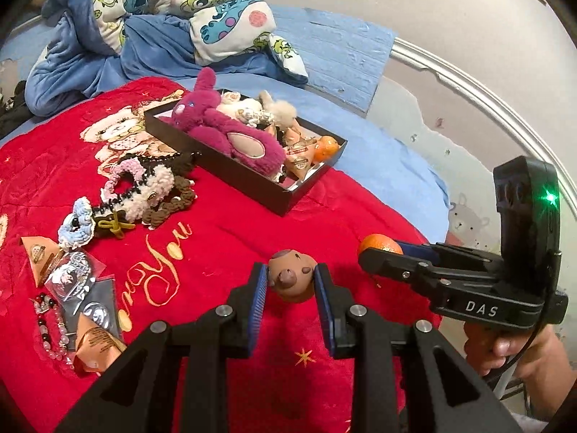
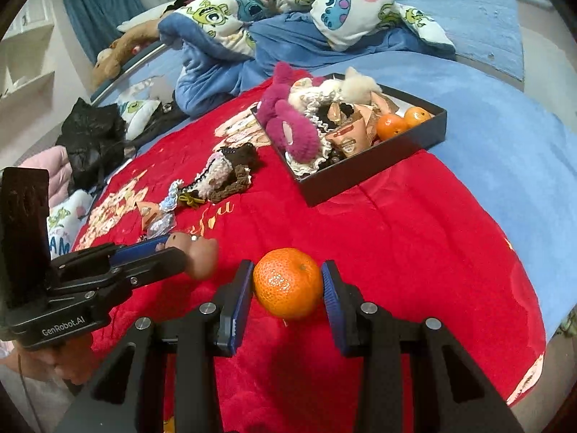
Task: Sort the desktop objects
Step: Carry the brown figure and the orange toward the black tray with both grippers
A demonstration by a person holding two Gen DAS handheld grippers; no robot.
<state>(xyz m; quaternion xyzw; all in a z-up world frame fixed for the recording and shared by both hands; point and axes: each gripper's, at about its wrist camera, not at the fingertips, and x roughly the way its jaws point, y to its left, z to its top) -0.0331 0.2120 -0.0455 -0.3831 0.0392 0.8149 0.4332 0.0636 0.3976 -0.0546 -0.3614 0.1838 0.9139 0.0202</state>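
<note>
My left gripper (image 1: 291, 281) is shut on a small brown animal figure (image 1: 293, 279), held above the red blanket (image 1: 223, 231). The same figure (image 2: 196, 252) shows at the left of the right wrist view, in that gripper's fingers. My right gripper (image 2: 287, 283) is shut on an orange tangerine (image 2: 288, 283); the tangerine (image 1: 380, 244) peeks out past the right gripper in the left wrist view. A black box (image 1: 288, 195) ahead holds a magenta plush (image 1: 230, 130), wrapped snacks and tangerines (image 2: 402, 121). The same box (image 2: 360, 173) lies up and right of my right gripper.
Knitted scrunchies (image 1: 144, 187), snack packets (image 1: 39, 256), foil pouches and a bead bracelet (image 1: 54, 328) lie loose on the blanket at left. A cartoon-print duvet (image 1: 180, 11) is heaped behind. The blue sheet (image 2: 505, 166) and the bed's edge run along the right. A hand (image 1: 505, 346) holds the right gripper.
</note>
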